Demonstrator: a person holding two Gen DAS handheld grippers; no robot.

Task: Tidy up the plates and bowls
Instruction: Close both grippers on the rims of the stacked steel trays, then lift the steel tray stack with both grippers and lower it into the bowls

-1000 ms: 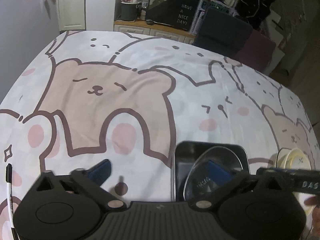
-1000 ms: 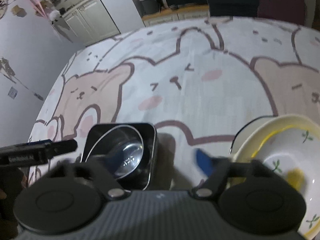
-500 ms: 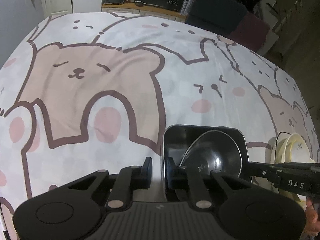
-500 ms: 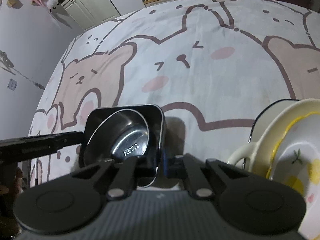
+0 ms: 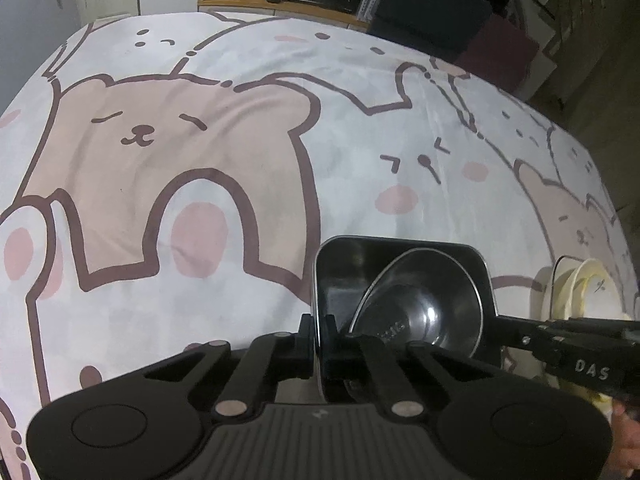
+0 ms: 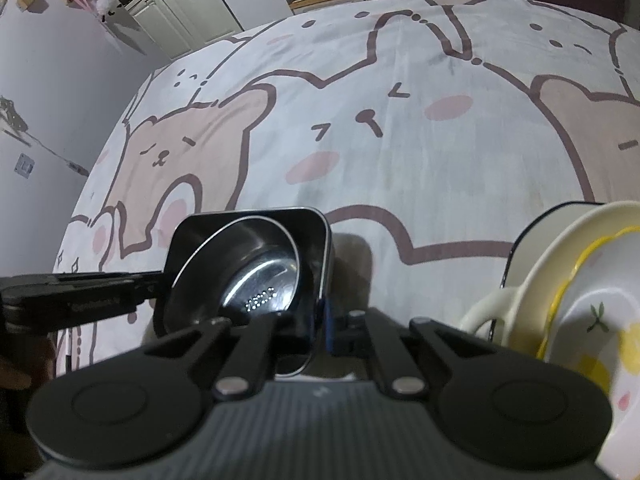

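A dark square metal tray stands on the bear-print cloth with a round steel bowl lying tilted inside it. My left gripper is shut on the tray's left wall, one pad outside and one inside. My right gripper is shut on the tray's right wall in the same way. In each wrist view the other gripper's black arm reaches in from the side and meets the opposite wall.
A stack of cream and white plates and bowls, one with a yellow rim and a handle, stands just right of the tray. The bear-print cloth spreads far beyond. Cabinets and a dark chair stand past the far edge.
Both grippers came down from open onto the tray and shut on its opposite walls. The tray and bowl have stayed where they were.
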